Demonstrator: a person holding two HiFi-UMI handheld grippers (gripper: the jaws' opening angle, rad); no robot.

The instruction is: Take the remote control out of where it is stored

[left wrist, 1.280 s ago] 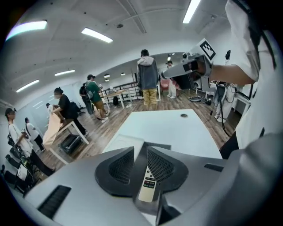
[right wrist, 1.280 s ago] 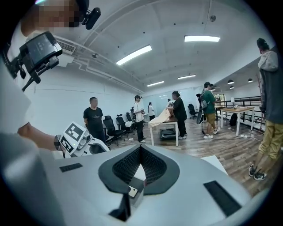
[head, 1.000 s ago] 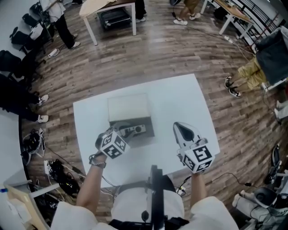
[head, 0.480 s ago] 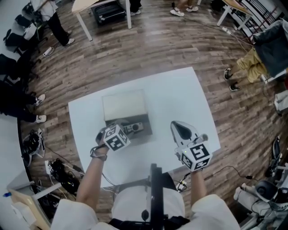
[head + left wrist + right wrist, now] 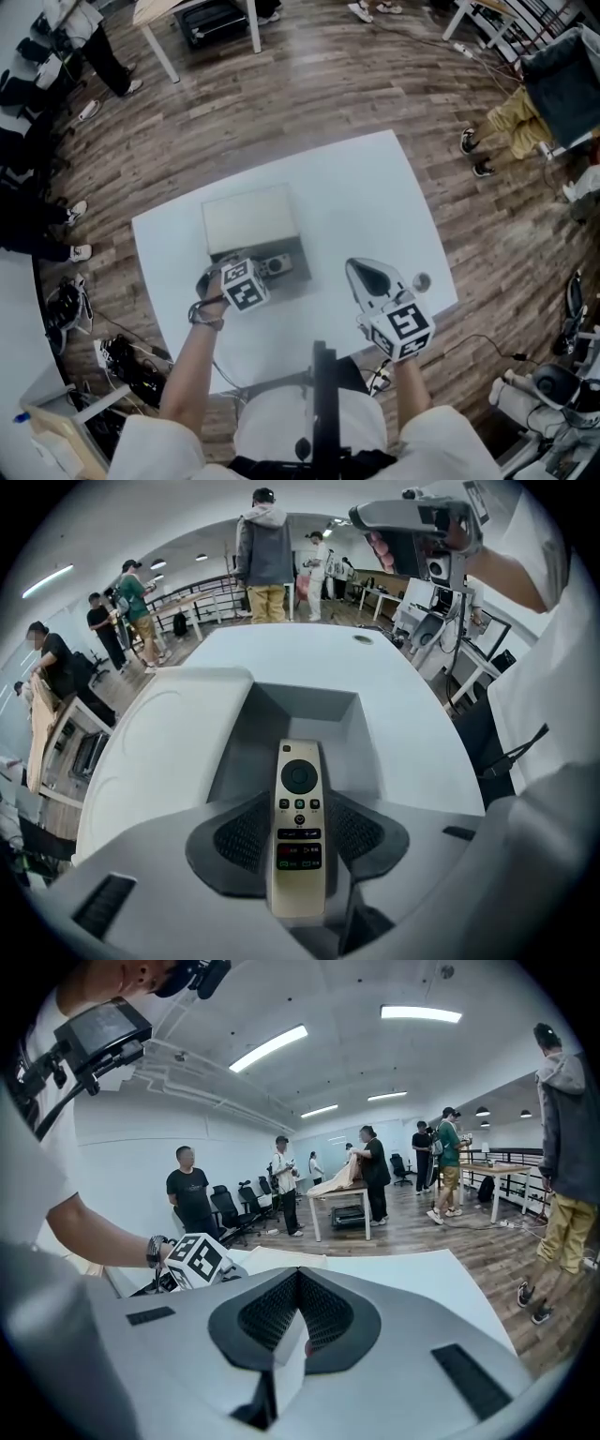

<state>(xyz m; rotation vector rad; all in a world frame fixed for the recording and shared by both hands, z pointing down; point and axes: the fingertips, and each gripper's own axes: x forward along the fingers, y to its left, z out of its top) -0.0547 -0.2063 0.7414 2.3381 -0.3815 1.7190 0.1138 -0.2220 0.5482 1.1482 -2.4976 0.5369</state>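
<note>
1. Remote control [image 5: 300,832] lies button-side up in the open compartment [image 5: 309,705] of a grey storage box [image 5: 251,220], at the lower centre of the left gripper view. In the head view the box sits left of centre on the white table [image 5: 375,197]. The remote is not yet out.
2. Left gripper [image 5: 300,797] reaches into that compartment and straddles the remote lengthwise. Its jaws are opening and stand wide. The dark ribbed pads [image 5: 242,836] flank the remote's lower half, one on each side, close beside its edges without visibly pressing, so nothing is gripped.
3. Right gripper [image 5: 298,1279] hovers over the lower right of the table in the head view, well apart from the box. Its jaws are drawn together at the tips, with nothing between them.
4. The step in hand, as I judge it, is lining up the grasp. The remote rests in its storage place, framed by the left jaws, so the task looks to be at an early stage.
5. The next move calls for closing the left jaws squarely on the remote's long edges, then lifting it up and clear of the compartment walls. The remote looks slim and smooth, so an off-centre grip could let it tip or slide. The walls stand close on both sides, leaving little room to swing it.
</note>
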